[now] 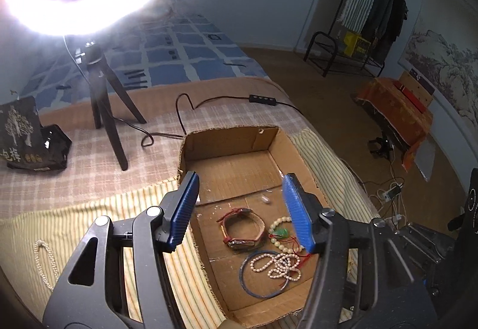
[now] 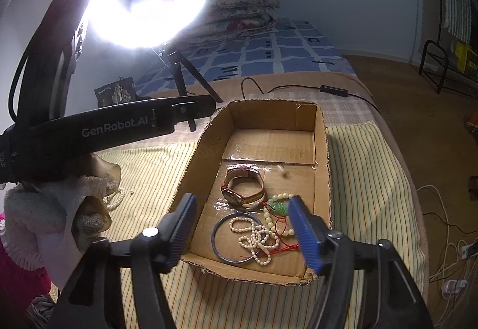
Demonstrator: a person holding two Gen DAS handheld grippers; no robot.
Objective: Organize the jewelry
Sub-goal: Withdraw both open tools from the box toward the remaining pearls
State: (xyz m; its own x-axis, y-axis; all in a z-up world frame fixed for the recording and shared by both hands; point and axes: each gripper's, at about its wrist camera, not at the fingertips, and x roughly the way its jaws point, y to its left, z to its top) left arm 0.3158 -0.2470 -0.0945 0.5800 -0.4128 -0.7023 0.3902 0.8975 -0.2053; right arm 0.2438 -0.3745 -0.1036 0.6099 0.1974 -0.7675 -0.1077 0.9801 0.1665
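An open cardboard box (image 1: 301,158) (image 2: 322,149) lies on a striped cloth. In it are a watch (image 1: 242,229) (image 2: 243,190), a blue bangle (image 1: 248,284) (image 2: 218,242), a tangled pearl strand (image 1: 276,264) (image 2: 254,239) and a pale bead bracelet with a green charm (image 1: 279,229) (image 2: 276,203). A pearl necklace (image 1: 41,263) (image 2: 116,197) lies on the cloth left of the box. My left gripper (image 1: 240,208) is open and empty above the box. My right gripper (image 2: 242,227) is open and empty over the box's near end.
A ring light on a black tripod (image 1: 104,108) (image 2: 182,72) stands behind the box, its cable and switch (image 1: 264,99) (image 2: 334,90) trailing along the bed. A black snack bag (image 1: 27,137) lies at left. The gloved hand holding the left gripper (image 2: 59,209) shows at left.
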